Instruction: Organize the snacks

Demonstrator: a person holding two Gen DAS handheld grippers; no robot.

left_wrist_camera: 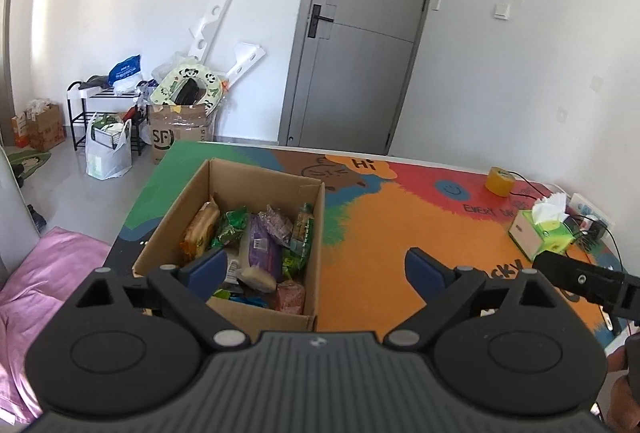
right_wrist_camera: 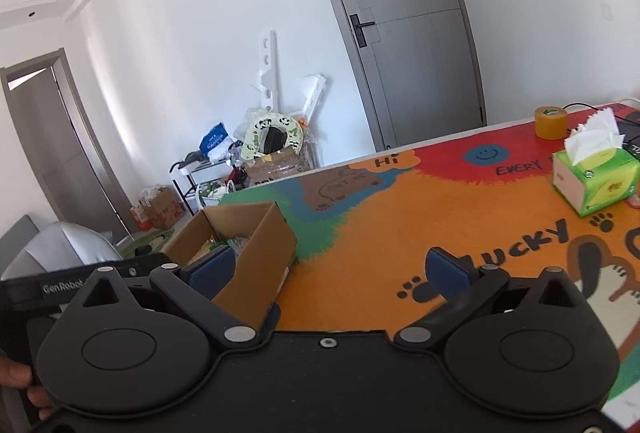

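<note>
A table (left_wrist_camera: 400,233) with a colourful painted top is carrying an open cardboard box (left_wrist_camera: 312,233) of snacks at its left, with a tissue box (left_wrist_camera: 540,237) and a tape roll (left_wrist_camera: 499,183) sitting well apart on the right.

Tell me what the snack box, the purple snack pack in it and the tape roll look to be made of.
Snack box: corrugated cardboard, matte brown, with raw cut flap edges. Purple snack pack: probably thin plastic film, glossy, crinkled, with a printed barcode label. Tape roll: likely plastic packing tape, yellowish and translucent-looking; the core material cannot be told.
</note>
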